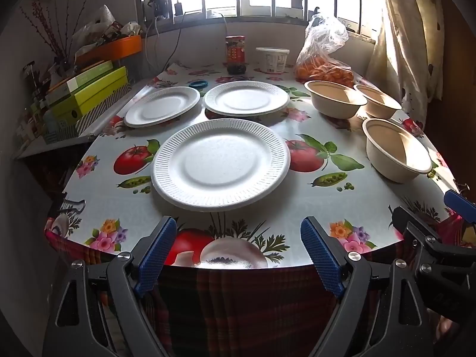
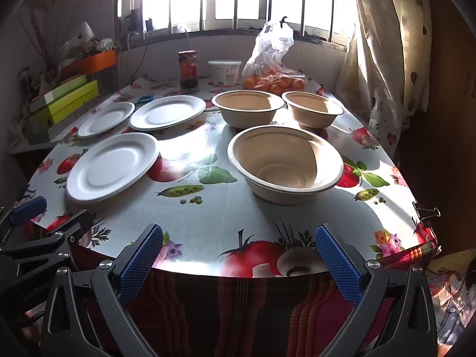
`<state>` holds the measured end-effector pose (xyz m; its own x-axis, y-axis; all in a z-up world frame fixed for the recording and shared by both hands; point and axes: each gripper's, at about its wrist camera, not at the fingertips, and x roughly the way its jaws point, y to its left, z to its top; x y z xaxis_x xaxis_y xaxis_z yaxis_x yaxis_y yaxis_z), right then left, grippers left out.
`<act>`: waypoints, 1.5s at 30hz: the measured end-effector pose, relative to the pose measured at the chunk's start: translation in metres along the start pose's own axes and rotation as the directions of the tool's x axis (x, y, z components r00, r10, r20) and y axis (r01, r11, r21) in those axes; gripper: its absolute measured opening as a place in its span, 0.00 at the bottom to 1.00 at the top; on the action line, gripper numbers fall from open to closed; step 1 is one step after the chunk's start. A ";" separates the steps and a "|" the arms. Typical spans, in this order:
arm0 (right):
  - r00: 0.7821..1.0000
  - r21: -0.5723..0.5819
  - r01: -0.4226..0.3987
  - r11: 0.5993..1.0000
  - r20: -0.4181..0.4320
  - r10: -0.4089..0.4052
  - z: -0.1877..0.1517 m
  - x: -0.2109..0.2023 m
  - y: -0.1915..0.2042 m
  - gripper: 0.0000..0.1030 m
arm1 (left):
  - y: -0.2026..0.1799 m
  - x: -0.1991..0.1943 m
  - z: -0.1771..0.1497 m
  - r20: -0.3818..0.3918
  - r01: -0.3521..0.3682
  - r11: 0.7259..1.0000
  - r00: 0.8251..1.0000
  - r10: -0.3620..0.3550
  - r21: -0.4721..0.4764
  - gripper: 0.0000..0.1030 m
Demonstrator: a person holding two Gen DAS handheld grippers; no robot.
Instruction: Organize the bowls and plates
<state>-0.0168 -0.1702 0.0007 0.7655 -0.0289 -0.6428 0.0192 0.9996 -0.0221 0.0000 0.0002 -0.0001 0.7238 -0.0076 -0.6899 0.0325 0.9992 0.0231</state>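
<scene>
Both tongs stood apart and empty. The near plate [image 1: 220, 163] lay at 12 o'clock from the left gripper [image 1: 238, 235]; the near bowl [image 2: 285, 163] at 12 o'clock from the right gripper [image 2: 239, 239].

The jar [image 1: 235, 55] label at the table's [image 1: 98, 154] far edge is too small to read, as is the print on the tub [image 1: 272, 59]. In the left wrist view the right tongs [image 1: 452, 208] are cut off by the frame edge. The farthest bowl [image 1: 379, 101] sits half hidden behind its neighbour [image 1: 336, 98].
</scene>
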 end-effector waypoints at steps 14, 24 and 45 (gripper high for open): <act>1.000 0.006 0.002 1.000 0.000 -0.002 0.000 -0.001 -0.003 1.00 | 0.002 -0.001 0.001 0.002 -0.014 1.000 1.000 0.014 0.007 0.84; 1.000 0.007 0.003 1.000 0.001 -0.003 0.000 -0.001 -0.004 1.00 | 0.002 -0.003 0.001 0.005 -0.017 1.000 1.000 0.017 0.004 0.84; 1.000 0.008 0.002 1.000 -0.002 -0.002 -0.001 -0.003 -0.003 1.00 | 0.002 -0.003 0.000 0.003 -0.017 1.000 1.000 0.017 0.002 0.84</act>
<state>-0.0198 -0.1728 0.0016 0.7641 -0.0312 -0.6443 0.0263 0.9995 -0.0173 -0.0017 0.0027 0.0022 0.7265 0.0092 -0.6871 0.0215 0.9991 0.0362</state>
